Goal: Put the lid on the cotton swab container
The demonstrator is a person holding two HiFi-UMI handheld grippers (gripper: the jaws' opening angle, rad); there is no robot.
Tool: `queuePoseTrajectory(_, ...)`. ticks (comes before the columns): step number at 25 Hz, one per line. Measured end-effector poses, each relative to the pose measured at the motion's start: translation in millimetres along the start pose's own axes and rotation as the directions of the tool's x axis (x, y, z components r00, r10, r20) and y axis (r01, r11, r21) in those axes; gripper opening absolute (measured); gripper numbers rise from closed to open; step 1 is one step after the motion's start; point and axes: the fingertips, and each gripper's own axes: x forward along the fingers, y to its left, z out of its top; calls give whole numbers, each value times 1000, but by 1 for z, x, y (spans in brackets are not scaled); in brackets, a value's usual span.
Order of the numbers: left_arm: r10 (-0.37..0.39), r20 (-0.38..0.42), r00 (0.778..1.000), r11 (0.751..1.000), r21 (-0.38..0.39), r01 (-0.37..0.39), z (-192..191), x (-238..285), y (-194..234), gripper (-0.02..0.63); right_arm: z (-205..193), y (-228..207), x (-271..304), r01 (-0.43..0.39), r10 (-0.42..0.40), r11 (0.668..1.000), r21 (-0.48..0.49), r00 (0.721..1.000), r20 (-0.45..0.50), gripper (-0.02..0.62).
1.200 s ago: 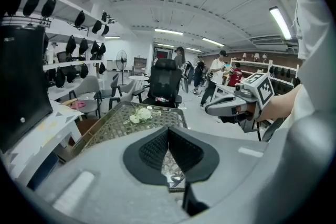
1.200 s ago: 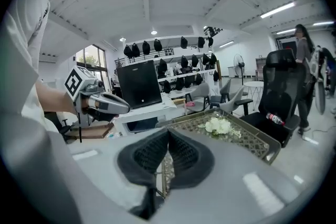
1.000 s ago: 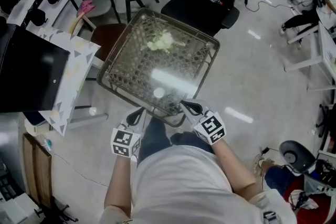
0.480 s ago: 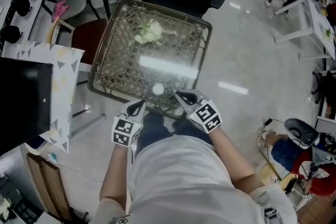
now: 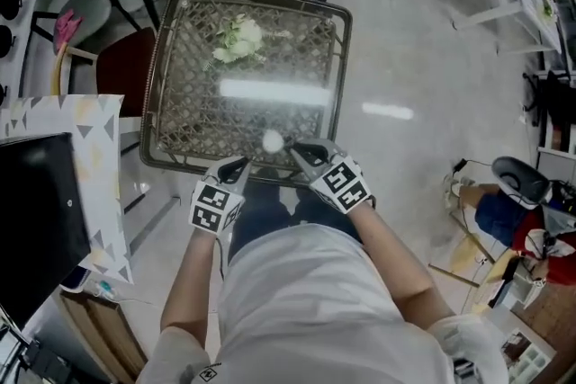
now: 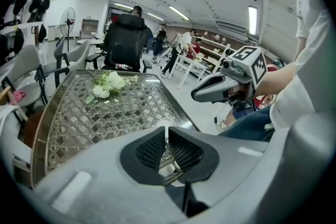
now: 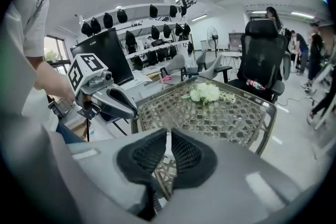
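Left tool [image 5: 238, 166] and right tool [image 5: 302, 152] hover at the bench's [image 5: 338, 76] near edge, jaws closed on nothing. Just beyond, a small white round thing [image 5: 272, 140], perhaps the lid, perhaps glare; no container identifiable. Flowers [image 5: 236, 39] lie far. Closed jaws could nudge it overboard.

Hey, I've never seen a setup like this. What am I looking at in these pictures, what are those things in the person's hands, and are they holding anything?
A person stands at a lattice table with a hand-held tool in each hand. Each tool ends in tongs and carries a marker cube. One picture comes from a camera on the person's head, looking down. The other two come from cameras riding on the tools, looking along the tongs. The left tongs and right tongs are at the table's near edge, both closed and empty. White flowers lie on the table. A small white round spot near the tongs may be an object or just glare.
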Motion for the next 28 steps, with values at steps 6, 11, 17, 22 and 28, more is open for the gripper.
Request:
queuePoseTrajectory(6,-93,-70,993,994,55,97,-16,18,0,14,-16,4,26,43,-42,999,32,998,-56,50)
queuePoseTrajectory(11,-138,-106,985,986,78,146,-24,35,0,14,-29,1,41,83,-77,995,55,992,-97,67)
queuePoseTrajectory(17,-178,-139,974,978,87,192,-29,58,0,14,-42,-9,57,101,-89,991,92,989,-122,67)
queuePoseTrajectory(22,-206,-166,964,969,103,225,-35,72,-3,14,-46,-11,68,91,-77,991,98,987,-139,67)
queuePoseTrajectory(28,-226,-159,961,952,172,252,-16,77,-8,14,-47,-15,79,95,-76,987,131,987,-143,67)
